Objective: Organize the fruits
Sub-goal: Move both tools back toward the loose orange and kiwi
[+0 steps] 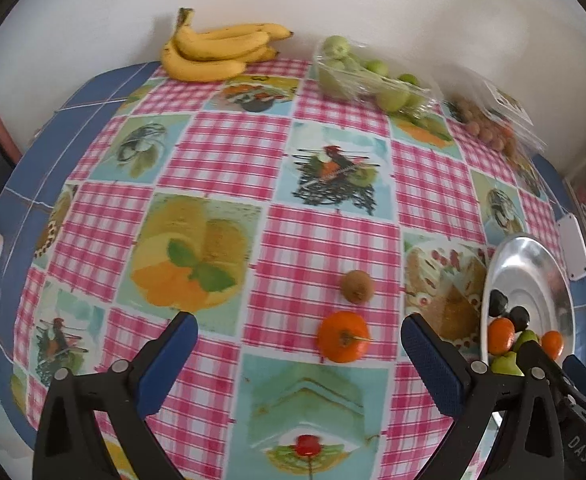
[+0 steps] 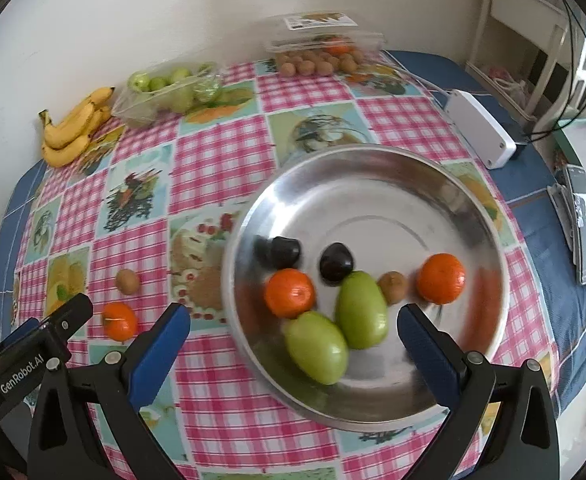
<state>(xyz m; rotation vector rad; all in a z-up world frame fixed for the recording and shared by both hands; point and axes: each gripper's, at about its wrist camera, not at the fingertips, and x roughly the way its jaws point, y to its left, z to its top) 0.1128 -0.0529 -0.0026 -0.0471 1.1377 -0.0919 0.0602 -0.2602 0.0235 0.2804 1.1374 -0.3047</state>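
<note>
Orange, round tangerine (image 1: pixel 343 336) and small brown kiwi (image 1: pixel 357 286) lie loose on the counter, left of my shiny metal bowl (image 2: pixel 373 184). Both grippers' fingers are spread, holding nothing. Closing my left gripper (image 1: pixel 299 350) off-centre could roll the tangerine away.

Soft, even daylight is filling both views; shadows under the fruit are lying faint. Glare is washing across the metal bowl (image 2: pixel 373 184), and its rim is smearing with motion blur in my right wrist view. Fisheye distortion is bending the tablecloth (image 1: pixel 221 152) into a dome, and black vignetting is cutting the corners. Far packaging is reading soft.
</note>
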